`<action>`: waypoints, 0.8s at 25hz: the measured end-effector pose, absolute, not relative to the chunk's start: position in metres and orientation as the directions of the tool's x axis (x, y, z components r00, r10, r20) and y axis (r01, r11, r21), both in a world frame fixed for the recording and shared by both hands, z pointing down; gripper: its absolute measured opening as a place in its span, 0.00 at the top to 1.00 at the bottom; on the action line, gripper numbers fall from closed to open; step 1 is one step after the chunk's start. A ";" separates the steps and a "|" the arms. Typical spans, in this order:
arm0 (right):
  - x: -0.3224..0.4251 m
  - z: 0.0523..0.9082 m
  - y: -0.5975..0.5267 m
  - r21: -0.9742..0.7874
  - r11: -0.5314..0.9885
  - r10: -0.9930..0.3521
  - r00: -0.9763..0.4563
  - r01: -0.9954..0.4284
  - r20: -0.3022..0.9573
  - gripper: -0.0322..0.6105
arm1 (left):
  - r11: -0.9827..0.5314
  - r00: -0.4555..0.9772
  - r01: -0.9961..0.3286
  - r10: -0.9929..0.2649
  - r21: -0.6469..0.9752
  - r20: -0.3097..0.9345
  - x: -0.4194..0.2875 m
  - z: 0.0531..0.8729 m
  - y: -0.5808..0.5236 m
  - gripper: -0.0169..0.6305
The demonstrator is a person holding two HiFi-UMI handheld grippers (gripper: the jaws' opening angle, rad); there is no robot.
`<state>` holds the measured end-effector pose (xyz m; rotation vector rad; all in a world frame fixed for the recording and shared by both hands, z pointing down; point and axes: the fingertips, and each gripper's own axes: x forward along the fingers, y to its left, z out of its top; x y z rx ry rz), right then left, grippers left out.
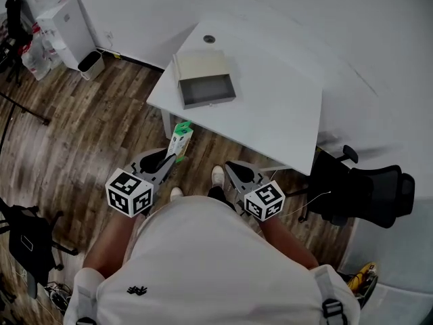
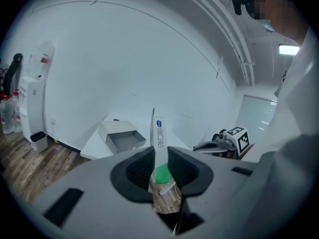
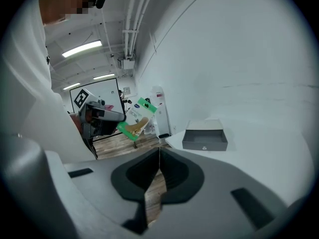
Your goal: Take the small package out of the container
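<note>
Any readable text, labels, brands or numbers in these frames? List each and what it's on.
Nothing reads for certain.
small package, held in the left gripper: blue logo and grey print, too blurred to read.
Same package in the right gripper view: green and white print, too small.
marker cubes: black-and-white square patterns, no words.
white appliance by the wall: red label, too small.
</note>
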<state>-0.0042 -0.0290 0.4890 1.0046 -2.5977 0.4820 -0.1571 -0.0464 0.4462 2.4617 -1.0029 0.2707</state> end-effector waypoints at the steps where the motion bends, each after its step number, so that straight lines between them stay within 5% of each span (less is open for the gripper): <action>1: -0.005 0.488 -0.030 -0.195 0.698 -0.585 -0.706 -0.689 0.400 0.94 | -0.628 0.718 -0.696 -0.605 0.348 0.345 -0.157 0.446 -0.046 0.84; 20: 0.008 0.477 -0.034 -0.163 0.675 -0.634 -0.679 -0.720 0.370 0.94 | -0.659 0.749 -0.663 -0.575 0.355 0.330 -0.146 0.444 -0.042 0.84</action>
